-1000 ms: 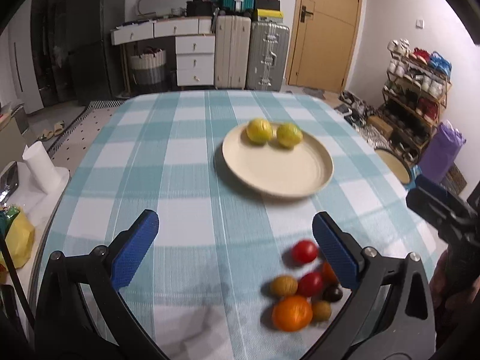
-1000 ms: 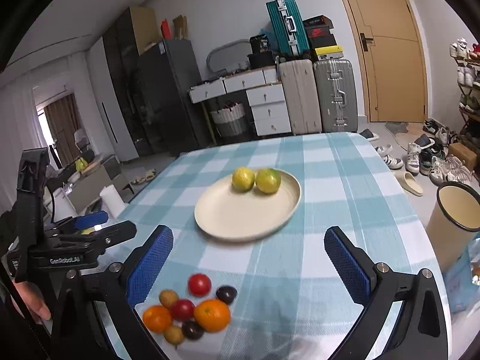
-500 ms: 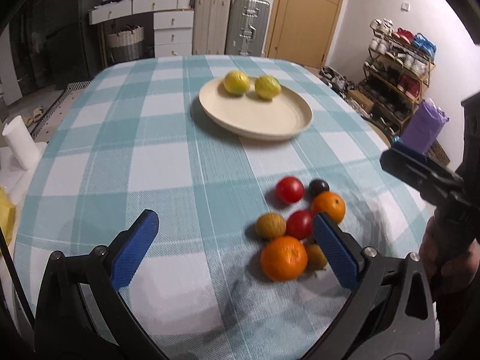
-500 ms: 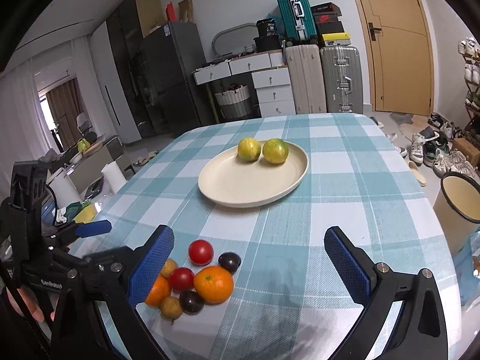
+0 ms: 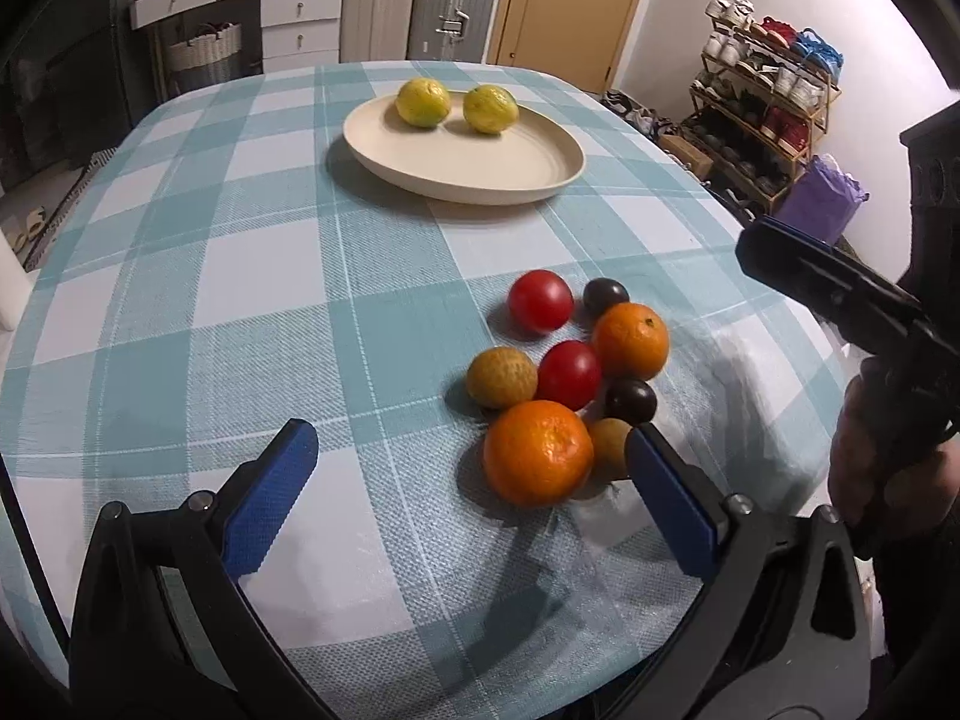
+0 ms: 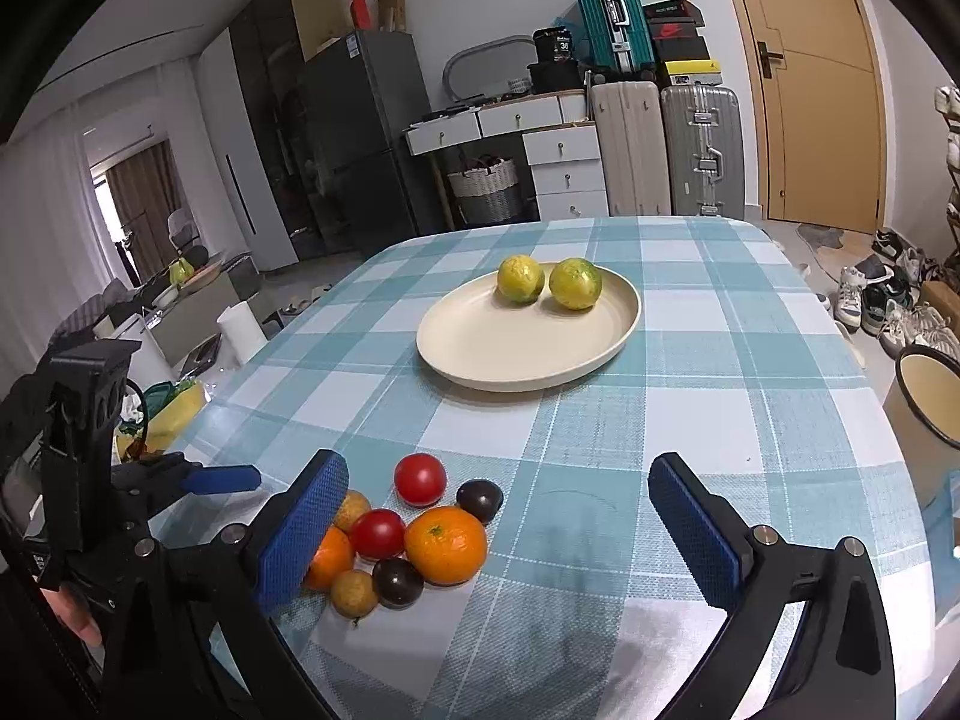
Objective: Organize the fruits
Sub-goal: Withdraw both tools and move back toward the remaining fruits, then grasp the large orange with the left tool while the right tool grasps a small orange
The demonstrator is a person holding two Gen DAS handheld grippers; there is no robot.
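Note:
A cream plate (image 5: 480, 171) (image 6: 474, 348) on the checked tablecloth holds two yellow-green citrus fruits (image 5: 423, 102) (image 6: 575, 283). Nearer me lies a cluster of loose fruit: two oranges (image 5: 537, 452) (image 6: 445, 544), two red tomatoes (image 5: 540, 301) (image 6: 420, 479), two dark plums (image 5: 630, 401) (image 6: 479, 500) and two tan round fruits (image 5: 501, 376) (image 6: 354, 593). My left gripper (image 5: 474, 492) is open, low over the cloth, its right finger beside the near orange. My right gripper (image 6: 498, 528) is open and empty, its left finger over the cluster's left side.
The table's right edge drops toward a shoe rack (image 5: 762, 90) and a purple bag (image 5: 825, 204). A cream bin (image 6: 927, 420) stands past the right edge. A paper roll (image 6: 240, 324) and a yellow bag (image 6: 174, 414) sit beyond the left edge. Suitcases (image 6: 660, 144) and drawers stand behind.
My left gripper has dropped and closed in on the fruit cluster, which now sits larger between its fingers. My right gripper has also lowered toward the cluster. Both stayed open.

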